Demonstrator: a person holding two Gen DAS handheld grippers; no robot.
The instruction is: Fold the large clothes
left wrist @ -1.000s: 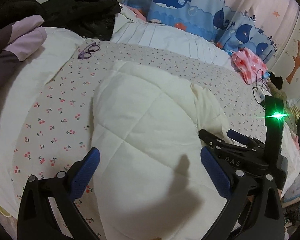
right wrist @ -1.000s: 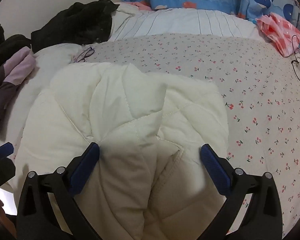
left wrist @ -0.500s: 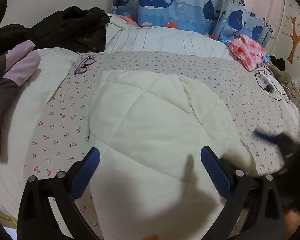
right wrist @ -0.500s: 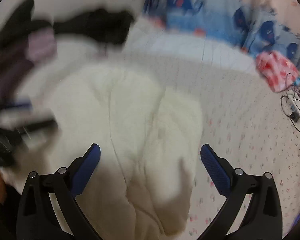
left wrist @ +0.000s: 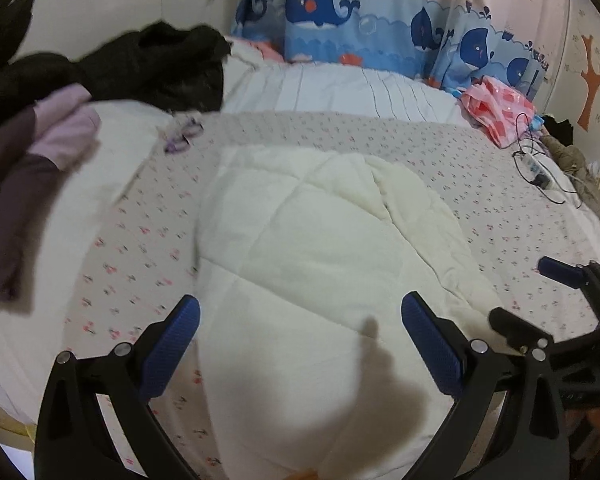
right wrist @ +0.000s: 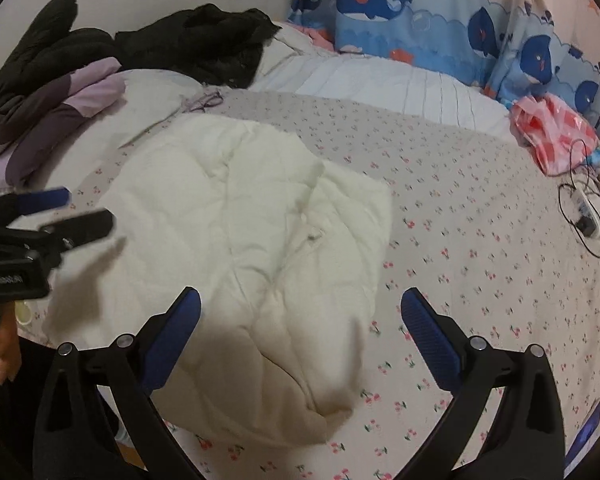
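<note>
A cream quilted jacket [left wrist: 312,264] [right wrist: 240,240] lies folded into a compact bundle on the cherry-print bed sheet [left wrist: 140,248] [right wrist: 480,208]. My left gripper [left wrist: 300,340] hovers open above its near part, nothing between the blue pads. My right gripper [right wrist: 300,336] is also open and empty, above the bundle's near right corner. Each gripper shows in the other's view: the right gripper [left wrist: 540,296] at the right edge, the left gripper [right wrist: 60,212] at the left edge. Both stand clear of the fabric.
Black clothing [right wrist: 204,40] and a purple garment [right wrist: 52,120] lie piled at the far left. Glasses [left wrist: 184,136] rest on the sheet beyond the jacket. A pink bag [right wrist: 552,136] and a charger cable [right wrist: 584,216] lie at the right. Whale curtains [left wrist: 360,16] hang behind.
Both grippers have pulled back and up from the jacket, which now looks smaller in each view. The right gripper swung away to the right side; the jacket stays put.
</note>
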